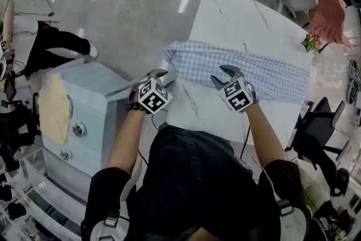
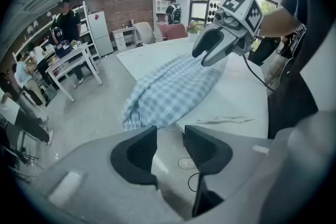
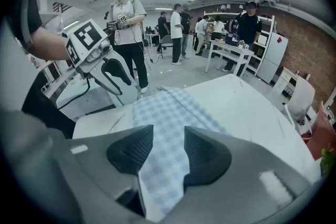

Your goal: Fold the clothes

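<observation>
Fold unfinished: checked cloth point(image 1: 254, 70) lies as a loose band across the desk point(image 1: 237, 14), with left gripper point(image 1: 163, 77) and right gripper point(image 1: 224, 75) open and empty at its near edge.

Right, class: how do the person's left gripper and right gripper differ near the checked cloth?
The left gripper hangs at the white marble table's edge, beside the blue checked cloth's end; the right gripper is above the cloth. Floor shows between the left gripper's jaws, checked fabric between the right gripper's. Both stand open, gripping nothing.
</observation>
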The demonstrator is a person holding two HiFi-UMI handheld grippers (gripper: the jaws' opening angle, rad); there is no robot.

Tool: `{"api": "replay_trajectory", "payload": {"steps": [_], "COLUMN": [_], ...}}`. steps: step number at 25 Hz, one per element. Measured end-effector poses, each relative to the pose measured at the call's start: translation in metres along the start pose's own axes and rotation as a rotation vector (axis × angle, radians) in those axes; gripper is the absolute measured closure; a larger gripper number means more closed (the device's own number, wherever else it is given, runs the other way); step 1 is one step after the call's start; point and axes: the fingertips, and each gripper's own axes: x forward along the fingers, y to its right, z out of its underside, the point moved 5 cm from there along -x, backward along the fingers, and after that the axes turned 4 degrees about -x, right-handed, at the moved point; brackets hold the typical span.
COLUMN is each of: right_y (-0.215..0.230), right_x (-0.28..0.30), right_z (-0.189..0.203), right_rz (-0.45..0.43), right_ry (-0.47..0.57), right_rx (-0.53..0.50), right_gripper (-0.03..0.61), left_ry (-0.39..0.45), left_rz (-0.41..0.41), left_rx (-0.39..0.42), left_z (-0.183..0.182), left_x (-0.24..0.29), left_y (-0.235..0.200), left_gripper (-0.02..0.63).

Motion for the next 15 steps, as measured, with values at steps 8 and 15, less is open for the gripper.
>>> {"api": "replay_trajectory", "payload": {"steps": [8,15], "right_y": [-0.047,-0.084], "right_x": [0.035,0.075], "right_z": [-0.014,-0.049], "right_rz": [-0.051,-0.109], "right_ry": [-0.046,-0.08], "right_rx": [-0.082,-0.216], "right_gripper": [0.393,0.393], "left_ry": [-0.003,-0.011], "left_rz": [0.049,0.069], "left_rx": [0.031,0.023], "left_z": [0.016,0.038], "left_x": [0.004,-0.007], "left_y": [-0.012,-0.019], "left_gripper": [0.437,0.44]}}
